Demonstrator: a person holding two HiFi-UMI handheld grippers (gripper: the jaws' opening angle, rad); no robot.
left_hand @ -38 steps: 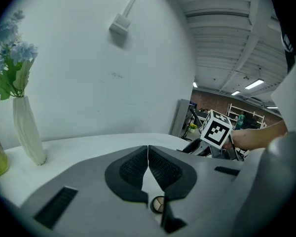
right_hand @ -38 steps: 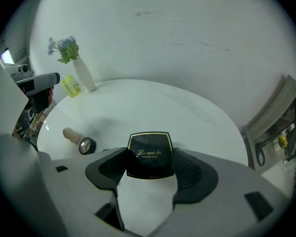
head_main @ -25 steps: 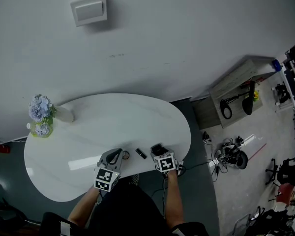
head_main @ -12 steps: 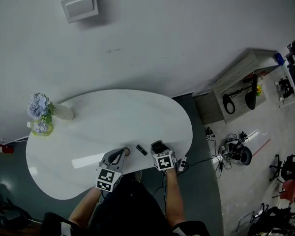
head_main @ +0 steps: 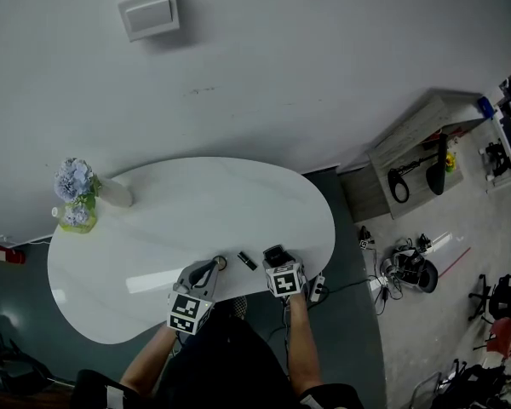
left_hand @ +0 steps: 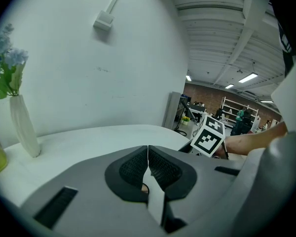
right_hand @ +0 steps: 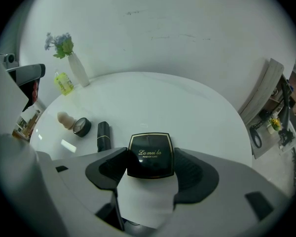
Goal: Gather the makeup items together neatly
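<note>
Head view: against half a second ago little is changed; the left gripper (head_main: 214, 266) and the right gripper (head_main: 275, 255) are found at the same places by the near edge of the white table (head_main: 153, 228), and the black compact (right_hand: 150, 154) is still kept in the right one; only the whole scene is shifted slightly in the frame. Just beyond the grippers the other makeup items are laid on the table: a black lipstick (right_hand: 103, 136) lies flat to the left of the compact, near it but apart; a small round jar (right_hand: 82, 127) is set just beside the lipstick, and a beige sponge (right_hand: 65, 119) is seen close against the jar's far left, though whether they touch cannot be told. Well apart, at the far left end of the table, a yellow-green bottle (right_hand: 64, 83) and a white vase (right_hand: 79, 69) with pale blue flowers (right_hand: 60, 43) are stood close together; on the wall behind, a white box (head_main: 149, 11) is mounted. The left gripper's jaws are pressed together, pad against pad; a small beige thing is glimpsed through the gap beneath them and cannot be made out. The right gripper's jaws are closed on the compact, one pad at each of its sides, its gold-rimmed lid turned up.
</note>
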